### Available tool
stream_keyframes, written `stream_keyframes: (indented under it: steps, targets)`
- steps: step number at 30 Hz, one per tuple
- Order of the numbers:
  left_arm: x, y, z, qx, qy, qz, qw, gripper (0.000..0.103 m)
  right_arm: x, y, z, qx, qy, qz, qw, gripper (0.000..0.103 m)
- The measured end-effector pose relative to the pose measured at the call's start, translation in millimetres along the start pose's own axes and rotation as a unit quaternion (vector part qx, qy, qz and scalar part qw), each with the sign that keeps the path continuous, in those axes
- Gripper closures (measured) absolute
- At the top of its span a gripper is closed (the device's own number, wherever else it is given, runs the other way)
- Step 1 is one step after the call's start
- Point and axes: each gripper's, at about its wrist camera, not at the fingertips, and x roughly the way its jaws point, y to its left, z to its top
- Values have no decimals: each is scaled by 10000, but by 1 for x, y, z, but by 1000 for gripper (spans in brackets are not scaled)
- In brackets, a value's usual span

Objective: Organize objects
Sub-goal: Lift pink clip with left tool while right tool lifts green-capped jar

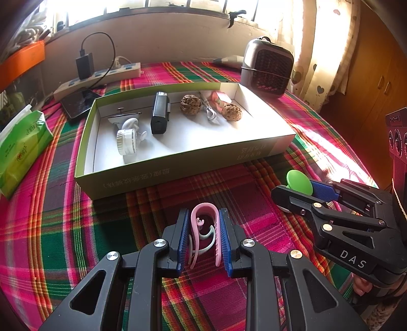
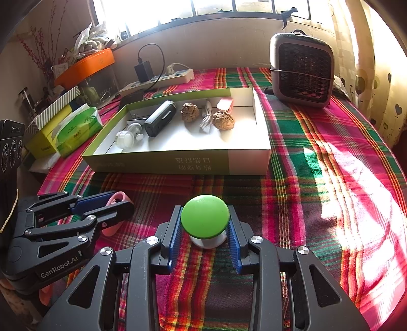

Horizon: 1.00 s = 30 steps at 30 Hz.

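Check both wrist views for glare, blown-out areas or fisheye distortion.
Left wrist view: window blown out, sun patch on the plaid cloth at right, box edges bowed by the fisheye. Right wrist view: the same window overexposed, a larger washed-out patch on the cloth; objects stay sharp.

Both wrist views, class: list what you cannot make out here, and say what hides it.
- Green-capped object: its white base, right wrist view, hidden under the cap and between the right gripper pads.
- Phone: left wrist view, partly behind the box wall.
- Pink item in the box: too small to identify.
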Motion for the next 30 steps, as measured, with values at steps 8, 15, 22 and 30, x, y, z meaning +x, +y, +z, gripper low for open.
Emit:
stream_keyframes:
  steps: [8,15,22,30]
  targets:
    - [0,1,1,-13,5,6,10000,82,0,0,0,5,-3,2,10000,69]
    - [0,2,0,-51,7,-15,10000,82,-2,1,1,-8,-48,19,10000,69]
    - [-1,2,1,-64,16,-8,10000,82,-2,1,1,-28,-49,14,10000,69]
    - [-5,3,2,-55,-49,27,10000,82,-2,4,1,-100,-53,34,9999,69]
